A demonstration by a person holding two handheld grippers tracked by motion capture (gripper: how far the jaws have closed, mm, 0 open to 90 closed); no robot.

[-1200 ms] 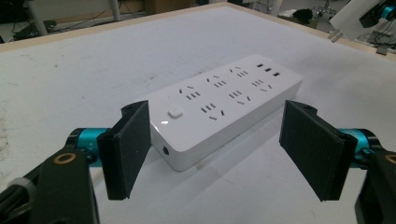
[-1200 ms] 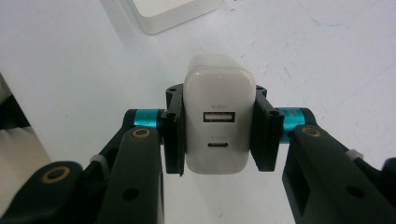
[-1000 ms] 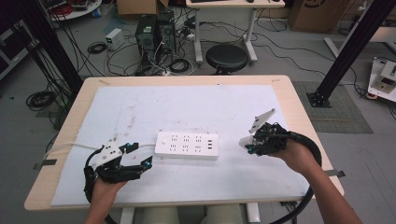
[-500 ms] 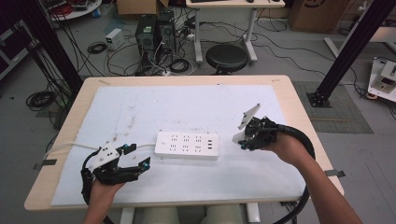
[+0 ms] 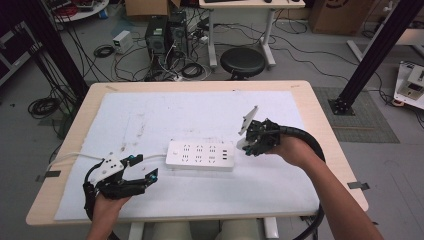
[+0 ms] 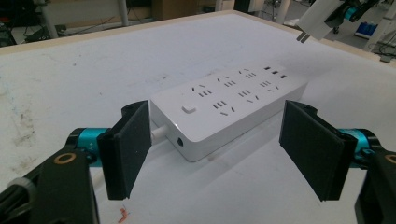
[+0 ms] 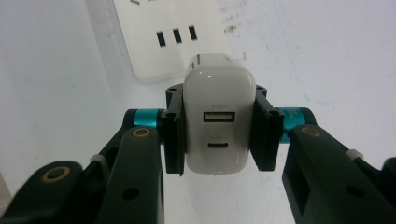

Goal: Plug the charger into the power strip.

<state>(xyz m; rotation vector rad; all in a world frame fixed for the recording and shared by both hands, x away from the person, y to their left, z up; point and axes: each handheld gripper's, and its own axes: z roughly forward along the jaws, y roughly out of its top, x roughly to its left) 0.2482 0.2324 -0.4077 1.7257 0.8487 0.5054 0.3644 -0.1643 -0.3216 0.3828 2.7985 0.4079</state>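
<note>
At the near left of the table (image 5: 320, 120), the left gripper (image 5: 142, 169) rests low over the white mat (image 5: 150, 115) in the person's left hand (image 5: 107, 207). Its jaws stand well apart with nothing between them, pointing right at the near end of the strip (image 5: 201, 154). In the left gripper view that strip (image 6: 229, 109) lies just beyond the two pads (image 6: 128, 144), not touching them, with its white cord end toward the left pad. The strip lies flat at the middle of the mat, long side running left to right. Just off its right end, the right gripper (image 5: 248, 145) hangs above the mat. Its jaws are clamped on a white charger (image 7: 215, 119), ports facing the right gripper view's camera, with the strip's USB slots (image 7: 176, 36) just beyond.
</note>
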